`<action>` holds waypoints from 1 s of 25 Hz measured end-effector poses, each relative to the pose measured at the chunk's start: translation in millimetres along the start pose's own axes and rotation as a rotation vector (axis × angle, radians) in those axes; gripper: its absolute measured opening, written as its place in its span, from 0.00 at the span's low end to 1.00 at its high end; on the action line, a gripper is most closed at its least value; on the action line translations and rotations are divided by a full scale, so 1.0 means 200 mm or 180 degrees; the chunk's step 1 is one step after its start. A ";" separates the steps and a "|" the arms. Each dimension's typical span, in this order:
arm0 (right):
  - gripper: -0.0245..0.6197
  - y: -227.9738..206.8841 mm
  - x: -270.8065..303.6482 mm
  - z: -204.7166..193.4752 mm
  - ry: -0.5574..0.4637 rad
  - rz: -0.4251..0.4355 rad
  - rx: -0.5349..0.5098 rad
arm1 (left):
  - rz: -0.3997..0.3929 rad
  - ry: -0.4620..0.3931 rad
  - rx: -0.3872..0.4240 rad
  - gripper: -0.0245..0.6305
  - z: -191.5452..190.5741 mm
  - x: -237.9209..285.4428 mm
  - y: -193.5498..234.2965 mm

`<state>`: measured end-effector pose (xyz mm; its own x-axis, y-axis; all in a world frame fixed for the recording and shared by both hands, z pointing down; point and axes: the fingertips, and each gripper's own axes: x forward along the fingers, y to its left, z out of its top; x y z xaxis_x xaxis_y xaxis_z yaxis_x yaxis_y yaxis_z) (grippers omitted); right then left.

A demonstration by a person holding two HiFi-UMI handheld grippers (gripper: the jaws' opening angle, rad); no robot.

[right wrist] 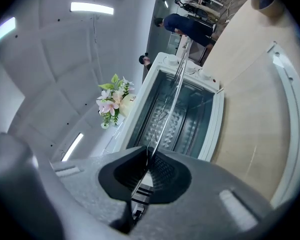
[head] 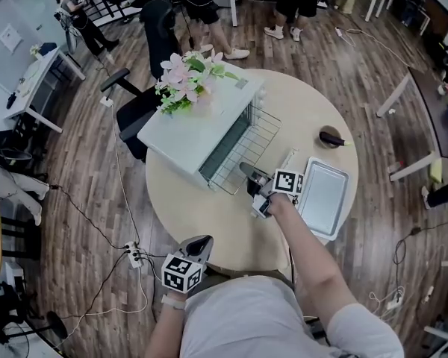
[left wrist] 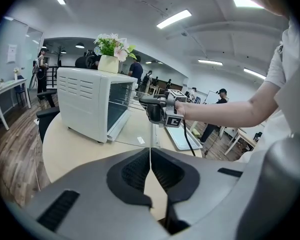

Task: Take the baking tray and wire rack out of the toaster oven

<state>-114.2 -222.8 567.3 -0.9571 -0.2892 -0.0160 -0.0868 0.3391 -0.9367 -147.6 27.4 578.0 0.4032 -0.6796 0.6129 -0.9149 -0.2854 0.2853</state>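
The white toaster oven (head: pixel 198 129) stands on the round table with its door open towards me. The wire rack (head: pixel 250 144) sticks halfway out of it, and my right gripper (head: pixel 246 171) is shut on the rack's near edge. In the right gripper view the rack (right wrist: pixel 174 89) runs edge-on from the jaws (right wrist: pixel 149 156) into the oven cavity (right wrist: pixel 182 121). The silver baking tray (head: pixel 322 195) lies flat on the table right of that hand. My left gripper (head: pixel 200 242) hangs shut and empty by the table's front edge; its jaws (left wrist: pixel 150 160) point at the oven (left wrist: pixel 87 104).
A vase of pink flowers (head: pixel 185 80) stands on the oven. A small dark object on a round dish (head: pixel 331 137) lies at the table's right rim. A black office chair (head: pixel 138 110) stands behind the table, a power strip and cables (head: pixel 134 256) lie on the floor, and people stand at the back.
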 end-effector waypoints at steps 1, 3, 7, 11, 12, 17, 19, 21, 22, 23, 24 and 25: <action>0.06 0.00 -0.03 0.00 -0.0007 -0.0002 0.0011 | 0.0001 -0.0003 -0.0003 0.04 0.00 0.01 -0.02; 0.06 0.00 -0.08 -0.01 -0.0022 -0.0001 0.0026 | -0.0003 -0.0007 -0.0003 0.04 -0.01 0.02 -0.05; 0.06 0.01 -0.20 -0.03 -0.0046 -0.0010 0.0009 | -0.0022 -0.0017 -0.0001 0.04 -0.02 0.04 -0.15; 0.06 -0.01 -0.35 -0.07 -0.0046 -0.0076 -0.0004 | -0.0047 -0.0022 0.0006 0.04 -0.04 0.06 -0.24; 0.05 -0.02 -0.40 -0.08 -0.0060 -0.0082 0.0013 | -0.0051 -0.0022 0.0007 0.04 -0.05 0.07 -0.27; 0.05 0.05 -0.59 -0.11 -0.0189 0.0228 0.0105 | -0.0082 -0.0007 0.0009 0.04 -0.09 0.10 -0.38; 0.05 0.05 -0.66 -0.13 -0.0170 0.0194 0.0099 | -0.0086 -0.0009 0.0012 0.04 -0.11 0.10 -0.43; 0.05 -0.01 -0.76 -0.16 -0.0117 -0.0037 0.0043 | -0.0088 -0.0023 0.0008 0.04 -0.12 0.10 -0.49; 0.05 -0.01 -0.80 -0.18 -0.0100 -0.0047 0.0040 | -0.0085 -0.0035 0.0002 0.04 -0.13 0.10 -0.52; 0.05 0.02 -0.82 -0.20 -0.0092 0.0044 0.0069 | -0.0079 -0.0045 -0.0005 0.04 -0.14 0.10 -0.54; 0.05 0.05 -0.84 -0.22 -0.0081 0.0151 0.0107 | -0.0069 -0.0054 -0.0014 0.04 -0.14 0.10 -0.57; 0.05 0.06 -0.86 -0.24 -0.0058 0.0191 0.0124 | -0.0056 -0.0064 -0.0024 0.04 -0.15 0.10 -0.59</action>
<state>36.0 -125.4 575.1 -0.9550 -0.2858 -0.0787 -0.0182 0.3214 -0.9468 -30.9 68.4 579.4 0.4186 -0.6880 0.5928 -0.9075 -0.2924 0.3015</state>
